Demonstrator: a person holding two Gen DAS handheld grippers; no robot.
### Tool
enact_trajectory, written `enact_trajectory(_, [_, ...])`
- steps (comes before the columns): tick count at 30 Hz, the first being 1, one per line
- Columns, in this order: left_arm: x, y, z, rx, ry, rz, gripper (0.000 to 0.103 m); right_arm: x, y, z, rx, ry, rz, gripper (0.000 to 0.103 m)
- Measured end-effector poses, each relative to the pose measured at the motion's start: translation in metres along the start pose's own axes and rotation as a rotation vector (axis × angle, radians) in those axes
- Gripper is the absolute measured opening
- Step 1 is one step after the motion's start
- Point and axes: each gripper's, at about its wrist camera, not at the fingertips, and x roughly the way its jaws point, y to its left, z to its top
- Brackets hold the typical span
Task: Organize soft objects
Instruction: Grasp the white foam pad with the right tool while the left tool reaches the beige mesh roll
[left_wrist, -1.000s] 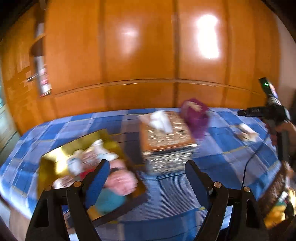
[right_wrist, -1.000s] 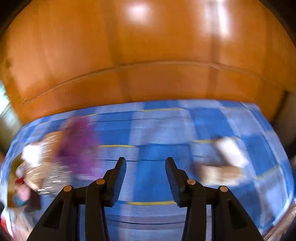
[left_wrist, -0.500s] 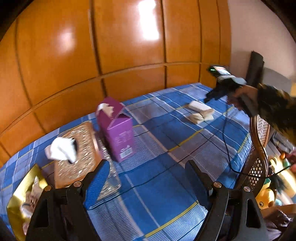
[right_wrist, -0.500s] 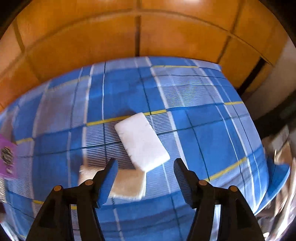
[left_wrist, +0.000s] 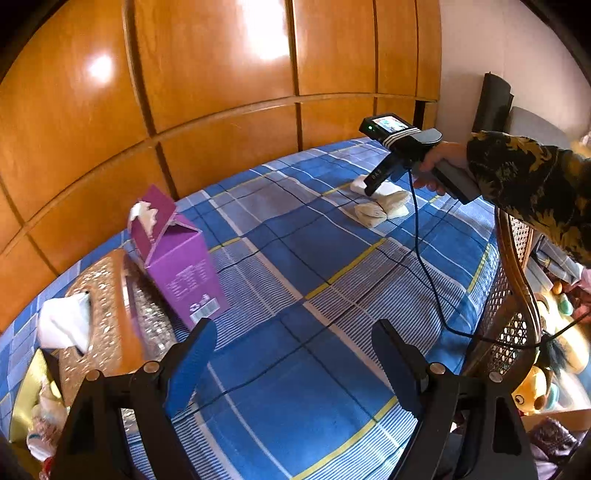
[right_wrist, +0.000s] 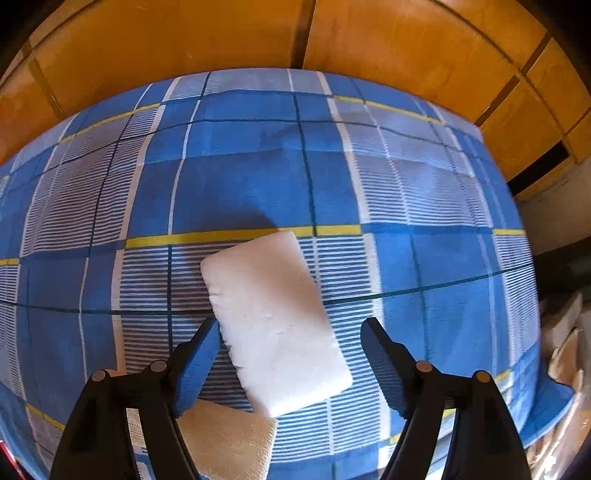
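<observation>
The right gripper (right_wrist: 290, 328) points steeply down over the blue plaid cloth (right_wrist: 240, 184), its jaws opening; the white foam block (right_wrist: 275, 325) lies flat between them at lower centre of the right wrist view. The left finger's tip sits just beside the block's edge, the right finger stands clear, and no pad presses on it. A beige folded cloth (right_wrist: 229, 443) lies at the bottom of that frame, partly under the block's near corner. The left gripper (left_wrist: 293, 347) stands wide and empty above bare cloth at lower centre of the left wrist view. At left in that view stand a purple carton (left_wrist: 181, 262) and a glittered tissue box (left_wrist: 107, 314). At upper right, a hand (left_wrist: 439, 166) holds the right gripper over the two soft items.
</observation>
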Motion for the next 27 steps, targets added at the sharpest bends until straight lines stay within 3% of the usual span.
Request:
enact_trajectory(1, [0.003, -0.001, 0.002, 0.003, 0.005, -0.007, 0.086, 0.001, -0.001, -0.002, 0.005, -0.003, 0.019, 0.061])
enact_trajectory(3, [0.011, -0.005, 0.008, 0.014, 0.016, -0.014, 0.086, 0.001, -0.006, -0.008, 0.037, -0.042, 0.05, 0.058])
enact_trajectory(8, [0.033, -0.02, 0.028, 0.047, 0.042, -0.014, 0.086, -0.018, -0.03, -0.022, 0.177, -0.175, 0.043, 0.057])
enact_trajectory(10, [0.047, -0.027, 0.039, 0.06, 0.052, -0.008, 0.087, -0.033, -0.048, -0.026, 0.275, -0.241, 0.104, 0.058])
enact_trajectory(12, [0.063, -0.033, 0.049, 0.054, 0.077, -0.002, 0.087, -0.037, -0.063, -0.032, 0.357, -0.242, 0.151, 0.058])
enact_trajectory(16, [0.098, -0.049, 0.072, 0.07, 0.105, -0.011, 0.087, -0.034, -0.08, -0.037, 0.442, -0.211, 0.132, 0.058])
enact_trajectory(17, [0.105, -0.052, 0.077, 0.05, 0.094, 0.033, 0.087, -0.034, -0.083, -0.037, 0.461, -0.207, 0.124, 0.058])
enact_trajectory(27, [0.18, -0.084, 0.138, 0.336, 0.053, 0.03, 0.087, -0.046, -0.113, -0.042, 0.587, -0.288, 0.16, 0.058])
